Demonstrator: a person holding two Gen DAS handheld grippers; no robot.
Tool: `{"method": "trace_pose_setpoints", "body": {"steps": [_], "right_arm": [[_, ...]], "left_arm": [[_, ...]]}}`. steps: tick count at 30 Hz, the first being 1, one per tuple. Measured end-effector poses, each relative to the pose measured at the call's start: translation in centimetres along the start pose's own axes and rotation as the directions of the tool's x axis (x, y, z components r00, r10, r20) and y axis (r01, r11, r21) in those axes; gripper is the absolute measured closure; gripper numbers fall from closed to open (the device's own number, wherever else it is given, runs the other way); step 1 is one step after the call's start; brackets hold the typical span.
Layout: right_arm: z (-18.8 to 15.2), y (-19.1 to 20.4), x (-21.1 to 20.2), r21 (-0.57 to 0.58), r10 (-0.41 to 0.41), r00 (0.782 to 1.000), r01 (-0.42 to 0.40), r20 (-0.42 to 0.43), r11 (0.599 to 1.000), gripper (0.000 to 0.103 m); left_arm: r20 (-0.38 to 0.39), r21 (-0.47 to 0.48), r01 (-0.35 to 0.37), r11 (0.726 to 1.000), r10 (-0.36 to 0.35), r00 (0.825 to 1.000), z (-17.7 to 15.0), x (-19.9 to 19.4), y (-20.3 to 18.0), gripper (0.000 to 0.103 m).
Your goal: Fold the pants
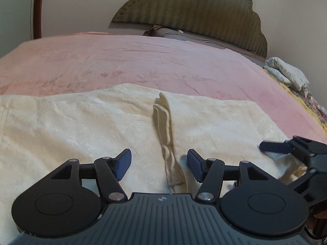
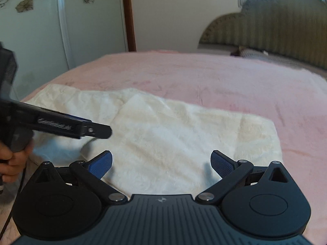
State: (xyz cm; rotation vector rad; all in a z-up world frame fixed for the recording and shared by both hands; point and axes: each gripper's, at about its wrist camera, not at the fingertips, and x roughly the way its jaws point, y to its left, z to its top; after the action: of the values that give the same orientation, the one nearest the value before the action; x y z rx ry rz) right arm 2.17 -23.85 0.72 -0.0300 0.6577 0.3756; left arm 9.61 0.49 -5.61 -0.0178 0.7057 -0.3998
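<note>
Two layers of cream pants lie spread across the near part of a bed under a pink blanket, one flap already lying over the rest so that a raised hemmed edge runs away from the left camera down the middle of the cloth. From the right wrist view the pants look like a rough rectangle with a folded-over corner at the far left, its right edge lying flat on the blanket. The left hand-held gripper hovers just above the cloth with its blue pads apart and nothing between them, straddling the hem; seen from the right camera it comes in from the left, gripped by a person's hand. The right hand-held gripper is likewise spread wide and empty over the near edge of the cloth, and shows at the right margin of the left view. Judging from this, one fold is down and the next grasp is being lined up. To do it well, each gripper should pinch all layers at a near corner, not just the top one, lift together at the same height, and carry the edge straight over so that the hems meet squarely. A padded headboard and a pillow sit well beyond.
</note>
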Motion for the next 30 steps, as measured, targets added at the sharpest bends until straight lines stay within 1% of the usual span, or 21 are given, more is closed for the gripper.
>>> {"method": "trace_pose_setpoints", "body": {"steps": [1,2,3,5,6,7,9,10,11,12,13,15,18,21,24,27,29,30], "right_arm": [[-0.3,0.2,0.8,-0.026,-0.002,0.998,0.0,-0.058,1.0,0.0],[-0.7,0.7,1.3,-0.077,-0.018,0.996,0.011,-0.088,0.997,0.0],[-1.2,1.3,0.9,-0.115,-0.035,0.998,0.028,-0.059,0.993,0.0],[-1.0,1.9,0.2,-0.108,-0.016,0.999,0.012,-0.04,0.994,0.0],[-1.0,2.1,-0.1,-0.099,-0.005,1.0,0.004,-0.012,0.995,0.0],[-0.8,2.1,-0.3,-0.092,-0.01,1.0,0.011,0.014,0.996,0.0],[-0.3,2.0,-0.2,-0.081,-0.058,0.998,0.061,0.034,0.995,0.0],[-0.4,1.9,0.0,-0.086,-0.081,0.996,0.082,0.025,0.993,0.0],[-0.5,1.9,0.7,-0.104,-0.101,0.995,0.1,-0.008,0.989,0.0],[-0.7,1.9,1.3,-0.117,-0.1,0.994,0.095,-0.043,0.989,0.0],[-0.9,1.7,1.3,-0.089,-0.088,0.996,0.084,-0.033,0.992,0.0],[-0.9,1.5,1.0,-0.05,-0.077,0.996,0.074,-0.05,0.996,0.0],[-0.6,2.5,0.5,-0.075,-0.117,0.993,0.114,-0.027,0.991,0.0],[0.2,4.0,0.2,-0.102,-0.105,0.994,0.103,-0.008,0.989,0.0],[1.2,5.6,0.2,-0.13,-0.065,0.998,0.067,0.015,0.989,0.0],[1.8,7.6,0.4,-0.18,-0.031,0.999,0.036,0.031,0.983,0.0],[2.2,9.3,0.6,-0.211,0.01,0.999,0.001,0.048,0.977,0.0],[2.5,10.3,0.7,-0.225,0.038,0.998,-0.025,0.055,0.974,0.0]], "left_arm": [[0.007,0.006,-0.009,1.0,0.009,1.0,-0.2,-0.2,-0.1,0.034],[0.015,0.009,-0.02,1.0,0.02,1.0,-0.3,-0.4,-0.1,0.034],[0.024,0.011,-0.035,0.999,0.035,0.999,-0.4,-0.7,-0.1,0.034],[0.043,0.01,-0.064,0.998,0.063,0.997,-0.3,-1.2,0.1,0.033],[0.052,0.01,-0.079,0.997,0.078,0.996,-0.2,-1.5,0.1,0.031],[0.059,0.01,-0.093,0.996,0.092,0.994,-0.1,-1.7,0.3,0.028],[0.071,0.01,-0.118,0.993,0.117,0.991,-0.2,-2.2,0.6,0.025],[0.075,0.008,-0.128,0.992,0.127,0.989,-0.2,-2.4,0.8,0.024],[0.08,0.005,-0.139,0.99,0.139,0.987,-0.3,-2.6,1.1,0.023],[0.083,0.004,-0.152,0.988,0.151,0.985,-0.4,-2.9,1.3,0.023],[0.087,0.003,-0.166,0.986,0.166,0.982,-0.5,-3.1,1.6,0.022],[0.092,0.0,-0.199,0.98,0.198,0.976,-0.6,-3.2,2.2,0.021],[0.09,-0.004,-0.249,0.969,0.248,0.965,-0.8,-3.6,2.9,0.02],[0.093,-0.012,-0.286,0.958,0.286,0.954,-0.9,-4.1,3.5,0.015],[0.102,-0.025,-0.329,0.944,0.329,0.939,-1.2,-4.8,4.4,0.01],[0.102,-0.052,-0.367,0.929,0.371,0.923,-1.4,-5.6,5.8,0.009],[0.108,-0.1,-0.419,0.903,0.428,0.897,-1.5,-6.7,7.1,0.007],[0.108,-0.135,-0.461,0.877,0.476,0.873,-1.5,-7.5,8.1,0.005]]}}
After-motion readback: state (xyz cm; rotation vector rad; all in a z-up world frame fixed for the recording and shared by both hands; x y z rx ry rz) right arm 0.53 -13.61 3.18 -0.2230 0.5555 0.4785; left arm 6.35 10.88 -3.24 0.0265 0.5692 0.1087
